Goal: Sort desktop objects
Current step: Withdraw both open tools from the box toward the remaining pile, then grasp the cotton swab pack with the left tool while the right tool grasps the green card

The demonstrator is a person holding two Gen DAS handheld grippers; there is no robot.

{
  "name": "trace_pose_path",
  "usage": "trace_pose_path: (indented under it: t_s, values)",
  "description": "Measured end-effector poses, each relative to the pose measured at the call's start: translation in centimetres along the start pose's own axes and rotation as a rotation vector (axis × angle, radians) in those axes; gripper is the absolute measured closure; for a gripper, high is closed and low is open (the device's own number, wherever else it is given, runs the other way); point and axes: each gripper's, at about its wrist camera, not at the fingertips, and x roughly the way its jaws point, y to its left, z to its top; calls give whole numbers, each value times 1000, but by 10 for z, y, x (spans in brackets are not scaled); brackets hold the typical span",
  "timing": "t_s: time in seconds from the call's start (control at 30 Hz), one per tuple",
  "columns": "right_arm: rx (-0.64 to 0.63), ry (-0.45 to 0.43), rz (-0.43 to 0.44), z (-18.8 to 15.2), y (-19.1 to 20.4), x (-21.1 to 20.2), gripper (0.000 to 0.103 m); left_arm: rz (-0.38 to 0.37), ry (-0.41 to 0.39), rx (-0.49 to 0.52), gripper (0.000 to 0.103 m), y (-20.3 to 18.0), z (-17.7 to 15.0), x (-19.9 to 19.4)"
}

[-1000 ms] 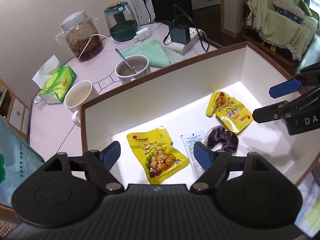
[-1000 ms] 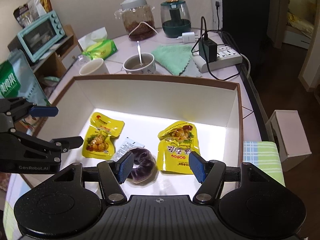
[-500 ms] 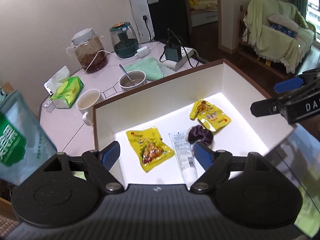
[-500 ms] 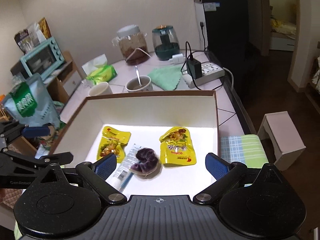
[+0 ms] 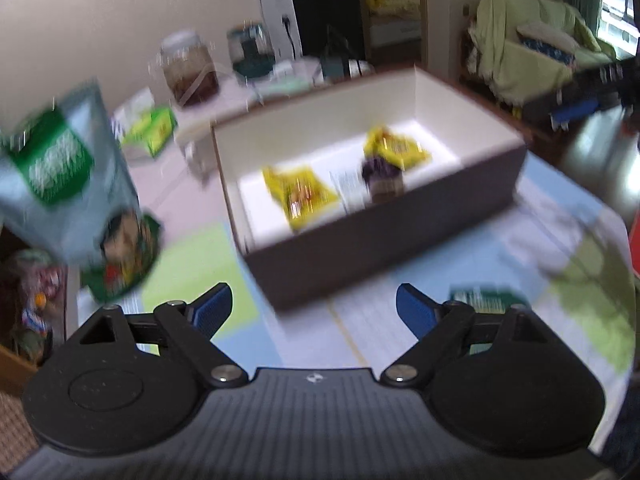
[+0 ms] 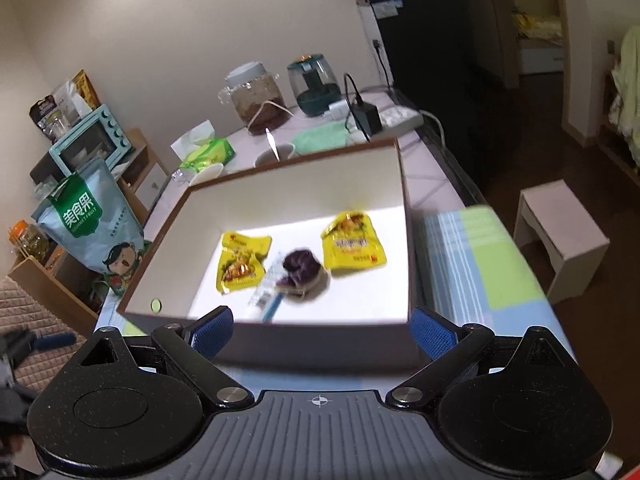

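A brown box with white inside [image 6: 304, 184] [image 5: 384, 236] holds two yellow snack packets [image 6: 240, 260] [image 6: 354, 246], a purple scrunchie [image 6: 300, 266] and a white tube [image 6: 266, 294]. The same packets [image 5: 300, 196] [image 5: 396, 148] and scrunchie [image 5: 378, 170] appear blurred in the left wrist view. My left gripper [image 5: 314, 312] is open and empty, held back in front of the box over the striped cloth. My right gripper [image 6: 322, 330] is open and empty, just outside the box's near wall. The right gripper also appears blurred [image 5: 580, 108] at the far right of the left view.
A blue-green snack bag [image 6: 90, 224] stands left of the box. Behind the box are two cups [image 6: 276, 152], a green tissue pack [image 6: 208, 154], a glass jar [image 6: 258, 98], a humidifier [image 6: 314, 84], a green cloth and a power strip [image 6: 400, 118]. A small package [image 5: 484, 298] lies on the striped cloth [image 6: 476, 264].
Both grippers have pulled back and up out of the box, staying open. The box now lies farther ahead, and the left view is motion-blurred.
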Motion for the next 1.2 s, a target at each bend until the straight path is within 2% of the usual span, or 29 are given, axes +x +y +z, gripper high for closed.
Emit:
trace_pose_path:
  t_s: [0.2,0.43,0.6,0.93,1.03,1.2]
  values:
    - [40,96,-6,-38,-10,1,5,-86,108,-13,16,-19,-55,7]
    - [104,260,-37,-92,-24,14,5,-121,153,157,17,-46,-90,9]
    - [134,332,-37,-116,-28,16,5,-162,155,274,17,-57,-98,14]
    - [146,354,-74,-127,-38,10,5,-193,177,414,22,-66,-104,35]
    - [155,357,-80,-127,-39,9,5,-201,187,425,25,-65,-105,42]
    - [161,357,-67,-126,-37,9,5,-227,201,412,35,-57,-106,51]
